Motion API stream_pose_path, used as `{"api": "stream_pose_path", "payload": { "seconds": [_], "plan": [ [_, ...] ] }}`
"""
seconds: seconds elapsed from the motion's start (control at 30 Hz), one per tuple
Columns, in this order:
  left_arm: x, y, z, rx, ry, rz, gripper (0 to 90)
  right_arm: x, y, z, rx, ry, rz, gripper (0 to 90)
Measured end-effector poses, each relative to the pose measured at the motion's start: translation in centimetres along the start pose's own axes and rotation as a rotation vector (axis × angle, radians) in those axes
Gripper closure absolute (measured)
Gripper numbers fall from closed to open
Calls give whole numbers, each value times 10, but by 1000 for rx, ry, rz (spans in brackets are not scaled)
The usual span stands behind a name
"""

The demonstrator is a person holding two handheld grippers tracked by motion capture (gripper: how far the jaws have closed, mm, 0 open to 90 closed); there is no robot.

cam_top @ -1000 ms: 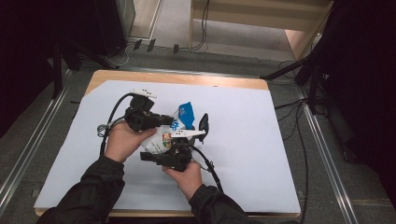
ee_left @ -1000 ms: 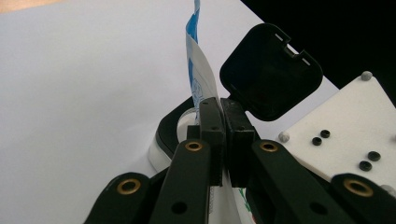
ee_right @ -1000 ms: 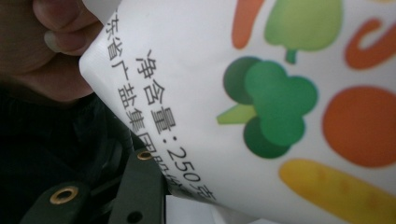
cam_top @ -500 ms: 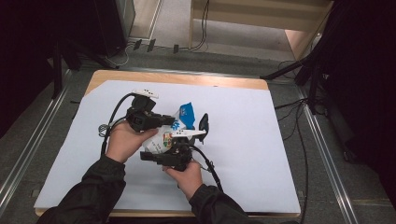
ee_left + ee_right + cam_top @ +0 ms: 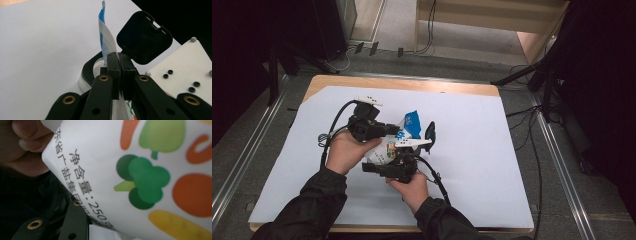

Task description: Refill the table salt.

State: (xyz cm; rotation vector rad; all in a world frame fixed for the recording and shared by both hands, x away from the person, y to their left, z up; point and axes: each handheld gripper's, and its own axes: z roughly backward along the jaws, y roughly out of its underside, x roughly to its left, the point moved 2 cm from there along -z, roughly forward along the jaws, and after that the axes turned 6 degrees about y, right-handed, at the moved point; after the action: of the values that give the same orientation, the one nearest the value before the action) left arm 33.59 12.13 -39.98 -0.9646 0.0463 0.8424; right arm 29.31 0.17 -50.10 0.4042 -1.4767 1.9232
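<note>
Nothing visibly changes across the second. The left gripper (image 5: pixel 393 131) sits at the same spot on the white table cover (image 5: pixel 492 150), its jaws pinched flat on the same blue-and-white foil flap (image 5: pixel 104 37), which stands up at the same angle. The white plastic tub printed with vegetables (image 5: pixel 140 170) shows no shift or turn, and its black hinged lid (image 5: pixel 145 37) stands open just as far. The right gripper (image 5: pixel 377 166) lies against the tub in the same place. No shift shows in either hand, forearm or trailing cable.
</note>
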Motion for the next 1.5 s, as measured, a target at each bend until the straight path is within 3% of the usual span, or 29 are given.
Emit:
{"api": "stream_pose_path", "payload": {
  "seconds": [0.53,0.7,0.87,1.23,1.5],
  "plan": [
    [-2,-2,-1,9,-3,-3,894,-1,-1,0,-3,-26,-27,643],
    [-1,-3,-2,6,2,0,893,-1,-1,-1,-2,-2,-9,609],
    [-1,-3,-5,9,11,2,894,-3,0,1,7,19,-8,632],
    [1,-4,-3,10,30,2,888,-2,-1,2,-11,-16,-24,647],
    [0,-6,-4,16,11,-8,886,-3,-2,3,-16,-30,-40,656]
  ]
}}
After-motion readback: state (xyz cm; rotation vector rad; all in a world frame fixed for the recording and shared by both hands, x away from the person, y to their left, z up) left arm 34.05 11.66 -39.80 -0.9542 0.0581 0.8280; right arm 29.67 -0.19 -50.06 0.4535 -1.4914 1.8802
